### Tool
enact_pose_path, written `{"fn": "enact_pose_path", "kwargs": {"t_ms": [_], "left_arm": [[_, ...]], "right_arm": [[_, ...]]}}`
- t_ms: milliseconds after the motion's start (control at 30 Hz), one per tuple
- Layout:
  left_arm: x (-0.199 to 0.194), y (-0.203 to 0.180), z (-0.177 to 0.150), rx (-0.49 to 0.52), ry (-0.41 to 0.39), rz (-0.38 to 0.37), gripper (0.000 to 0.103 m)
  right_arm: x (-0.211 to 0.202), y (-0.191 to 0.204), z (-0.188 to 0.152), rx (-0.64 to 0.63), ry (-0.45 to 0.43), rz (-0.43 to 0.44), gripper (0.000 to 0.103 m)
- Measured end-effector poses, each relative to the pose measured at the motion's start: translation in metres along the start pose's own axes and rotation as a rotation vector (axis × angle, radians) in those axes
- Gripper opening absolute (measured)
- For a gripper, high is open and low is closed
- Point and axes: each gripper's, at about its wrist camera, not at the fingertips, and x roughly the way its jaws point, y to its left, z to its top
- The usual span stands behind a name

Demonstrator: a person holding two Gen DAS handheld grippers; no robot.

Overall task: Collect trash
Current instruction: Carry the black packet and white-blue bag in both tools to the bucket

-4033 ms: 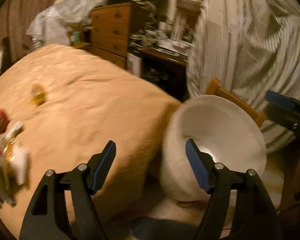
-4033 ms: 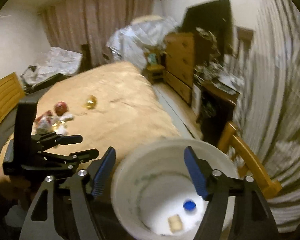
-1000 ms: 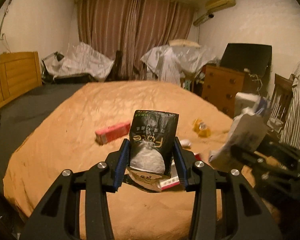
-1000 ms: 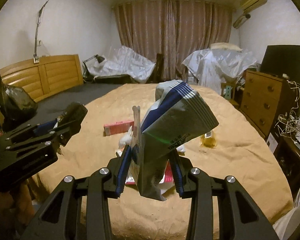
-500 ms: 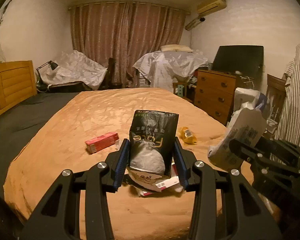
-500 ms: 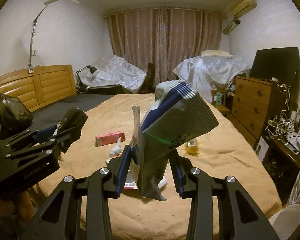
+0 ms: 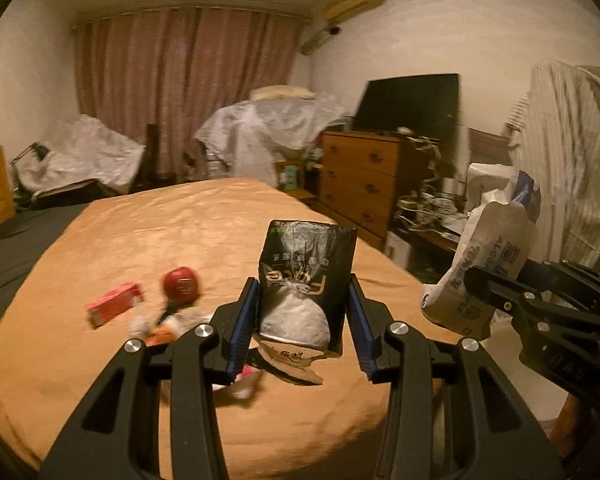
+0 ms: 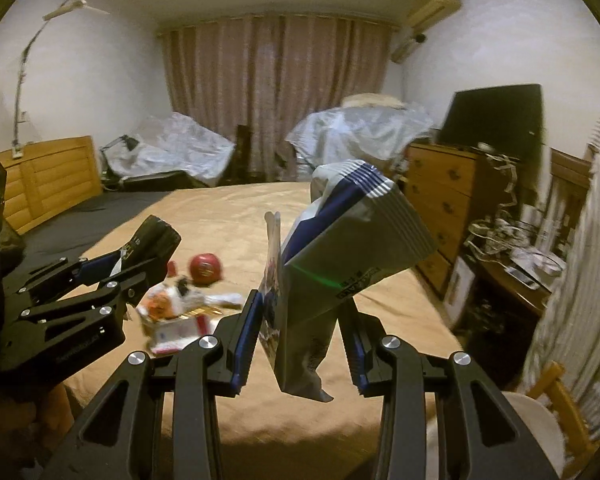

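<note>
My left gripper (image 7: pixel 302 324) is shut on a black pouch (image 7: pixel 306 276) and holds it upright above the tan bed (image 7: pixel 180 240). My right gripper (image 8: pixel 302 344) is shut on a white and blue bag (image 8: pixel 340 264), lifted over the bed's near edge. The right gripper with its bag (image 7: pixel 488 264) shows at the right of the left wrist view. The left gripper with the pouch (image 8: pixel 152 240) shows at the left of the right wrist view. On the bed lie a red round piece (image 7: pixel 182 282), a pink box (image 7: pixel 114 308) and a heap of wrappers (image 8: pixel 176 312).
A white bin rim (image 8: pixel 528 432) shows at the lower right, beside a wooden chair (image 8: pixel 556 392). A wooden dresser (image 7: pixel 364 180) and a cluttered dark desk (image 8: pixel 512 280) stand right of the bed. A striped cloth (image 7: pixel 572 152) hangs at the right.
Both grippers, each still holding its bag, have swung rightward over the bed. The trash on the bed has slid left in both views and the dresser and desk have come nearer.
</note>
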Motion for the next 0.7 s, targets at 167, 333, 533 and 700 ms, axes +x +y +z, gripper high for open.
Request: {"fn": "enact_pose_path", "kwargs": {"t_ms": [167, 333, 533, 700], "left_arm": [[0.018, -0.046, 0.001, 0.037, 0.027, -0.100, 0.041], [0.034, -0.089, 0.000, 0.073, 0.061, -0.193, 0.041], [0.046, -0.146, -0.006, 0.122, 0.107, -0.302, 0.042], [0.065, -0.190, -0.016, 0.164, 0.182, -0.382, 0.042]], "right_arm": [[-0.025, -0.064, -0.015, 0.027, 0.033, -0.086, 0.040], [-0.049, -0.124, -0.028, 0.057, 0.070, -0.160, 0.040], [-0.065, -0.189, -0.055, 0.116, 0.148, -0.210, 0.040], [-0.063, -0.244, -0.080, 0.153, 0.267, -0.206, 0.040]]}}
